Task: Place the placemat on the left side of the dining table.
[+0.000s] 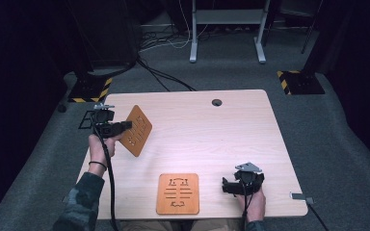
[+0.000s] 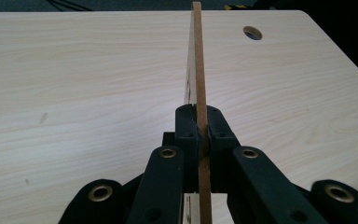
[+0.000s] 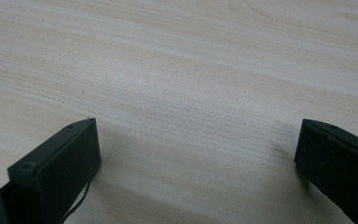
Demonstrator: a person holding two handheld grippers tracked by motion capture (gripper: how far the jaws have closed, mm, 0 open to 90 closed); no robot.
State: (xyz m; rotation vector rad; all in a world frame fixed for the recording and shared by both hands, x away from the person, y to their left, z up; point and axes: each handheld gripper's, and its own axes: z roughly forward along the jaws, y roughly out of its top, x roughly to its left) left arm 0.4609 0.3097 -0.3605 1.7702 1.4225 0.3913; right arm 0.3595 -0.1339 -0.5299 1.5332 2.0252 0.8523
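- Pale tabletop (image 1: 212,130) carries our flat board (image 1: 178,193) at the near edge.
- Our left tongs (image 2: 198,123) clamp a second board (image 2: 196,60) edge-on, aloft at far left.
- Right tongs (image 3: 196,154), wide apart, sit just right of the flat board, nearer.

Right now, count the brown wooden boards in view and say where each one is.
2. One board is held up off the table at its left side, clamped in the left tongs. The other board lies flat at the near edge, left of the open right tongs.
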